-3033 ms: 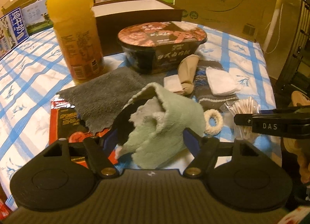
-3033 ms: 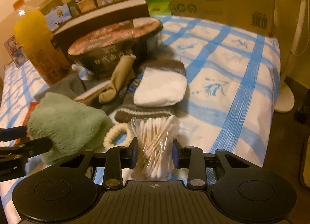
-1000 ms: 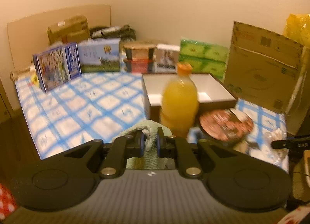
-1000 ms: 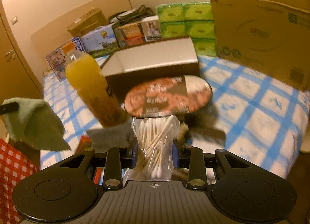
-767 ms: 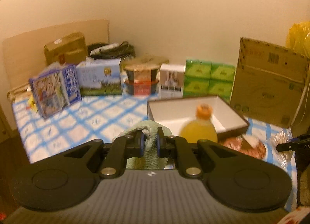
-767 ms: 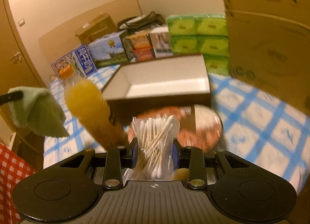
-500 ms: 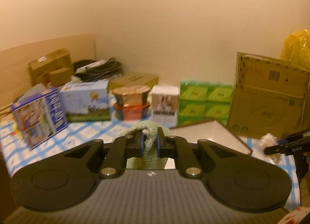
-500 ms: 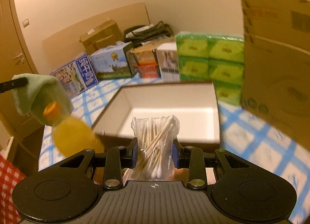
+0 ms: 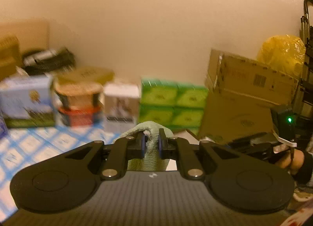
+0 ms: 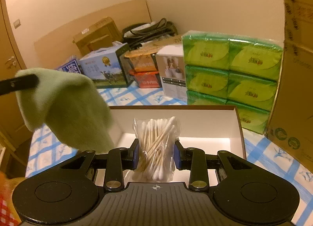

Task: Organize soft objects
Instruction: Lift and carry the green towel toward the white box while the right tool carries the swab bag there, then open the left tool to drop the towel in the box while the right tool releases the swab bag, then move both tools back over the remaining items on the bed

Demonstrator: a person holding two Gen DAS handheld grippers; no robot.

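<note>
green cloth: a pale green terry cloth (image 9: 151, 148) hangs pinched in the left gripper (image 9: 150, 145); in the right wrist view it drapes across the left of the frame (image 10: 70, 108), its lower edge hanging in front of the near left corner of the open box.
left gripper: jaws nearly together, pads squeezing a fold of the cloth at centre frame; in the right wrist view only one black finger (image 10: 18, 84) shows, at the left edge.
right gripper: (image 10: 155, 152) jaws part closed on a clear plastic bag of cotton swabs (image 10: 156, 146), blue pads pressing on both sides of the bag, which stands upright at lower centre.
open box: a shallow box with a white inside and brown outer walls (image 10: 207, 116) sits on the tablecloth at mid frame; the swab bag is seen against its inside.
tablecloth: white with blue checks (image 10: 273, 159), showing at lower right and lower left.
green tissue packs: stacked (image 10: 230, 73) just behind the box, upper right; blurred at centre in the left wrist view (image 9: 172, 103).
cardboard carton: large and brown (image 10: 297, 69), along the right edge, just beside the tissue packs.
other boxes: printed cartons and stacked bowls (image 10: 142, 67) line the far side by the wall.
left wrist view: motion-blurred.
</note>
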